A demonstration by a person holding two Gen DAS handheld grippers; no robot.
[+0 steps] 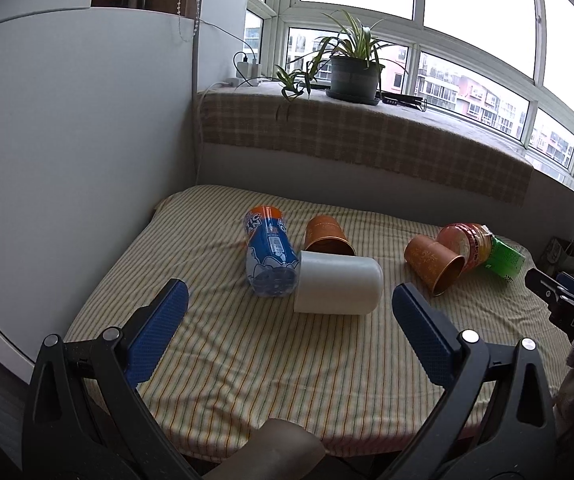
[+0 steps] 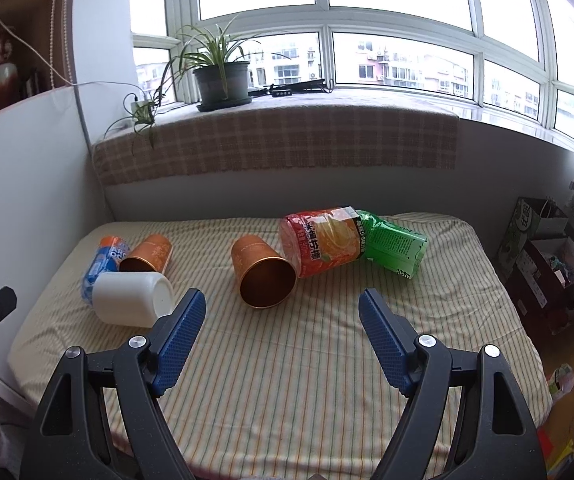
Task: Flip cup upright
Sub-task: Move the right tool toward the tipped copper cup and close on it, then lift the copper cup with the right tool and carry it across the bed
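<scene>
Since several cups lie tipped over on the striped bedsheet [image 2: 287, 380], we take the white cup [image 1: 337, 285] as our landmark; which cup the task means we cannot tell. It lies on its side, its closed base facing the right gripper's camera and its mouth turned toward the blue bottle [image 1: 269, 258], which it touches or nearly touches. It looks like thin, stiff plastic, so we judge it light, smooth and likely to roll or skid on the soft sheet. We would take hold across the middle of its wall and close gently, so that it does not squirt out.

Just behind the white cup lies an orange cup [image 1: 327, 236], on its side. Well to the right of the white cup a second orange cup [image 2: 263, 274] lies with its open mouth toward us; it looks metallic, stiffer and probably slippery too. Beyond that one rest a red snack bag [image 2: 321, 240] and a green packet [image 2: 393, 246].

Our left gripper [image 1: 289, 304] hovers just before the white cup, jaws spread wide and holding nothing. Our right gripper [image 2: 281, 312] hangs before the second orange cup, likewise spread and empty.
</scene>
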